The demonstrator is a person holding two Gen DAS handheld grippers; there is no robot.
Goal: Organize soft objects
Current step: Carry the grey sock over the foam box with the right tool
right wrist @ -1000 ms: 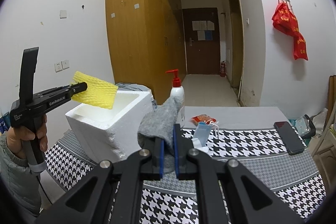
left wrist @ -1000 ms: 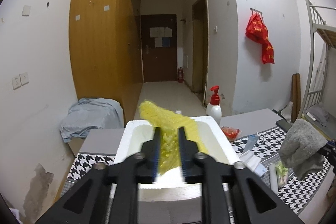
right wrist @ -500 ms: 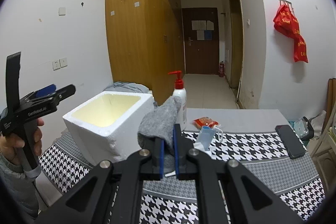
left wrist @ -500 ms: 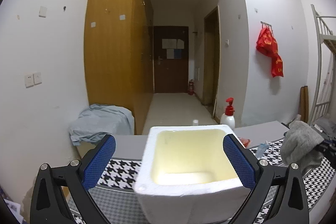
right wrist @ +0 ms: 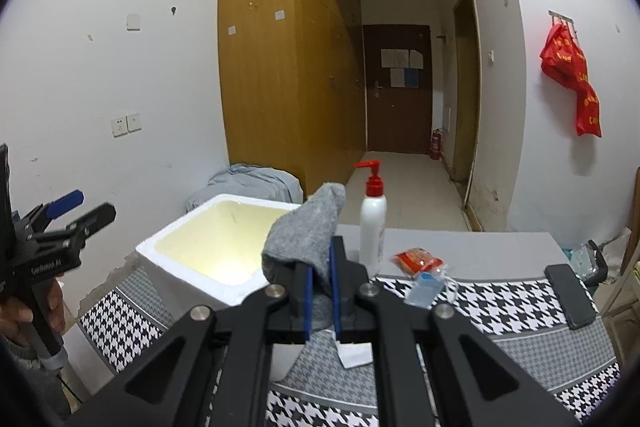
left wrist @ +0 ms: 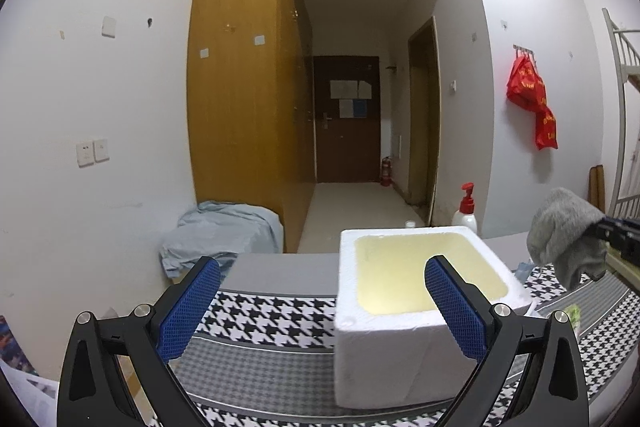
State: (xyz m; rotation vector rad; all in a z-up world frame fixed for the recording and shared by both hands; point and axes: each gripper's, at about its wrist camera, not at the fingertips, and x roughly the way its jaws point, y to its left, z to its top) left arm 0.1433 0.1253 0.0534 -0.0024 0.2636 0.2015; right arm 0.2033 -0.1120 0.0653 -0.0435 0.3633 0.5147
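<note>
A white foam box (left wrist: 404,331) stands on the houndstooth table; it also shows in the right wrist view (right wrist: 208,263). Its inside glows yellow; I cannot see the yellow foam net itself. My left gripper (left wrist: 320,303) is open and empty, held in front of the box and shifted left of it; it shows at the left edge of the right wrist view (right wrist: 80,207). My right gripper (right wrist: 320,279) is shut on a grey cloth (right wrist: 308,231), held to the right of the box above the table. The cloth also hangs at the right of the left wrist view (left wrist: 564,231).
A white pump bottle with a red top (right wrist: 372,223) stands behind the box. A red snack packet (right wrist: 418,259), a blue-white pouch (right wrist: 426,289), a black phone (right wrist: 568,295) and a paper scrap (right wrist: 354,353) lie on the table (right wrist: 500,343). A blue-grey cloth pile (left wrist: 216,231) sits left, behind the table.
My left gripper opened and let go of the yellow foam net into the box, then drew back and to the left. My right gripper kept hold of the grey cloth.
</note>
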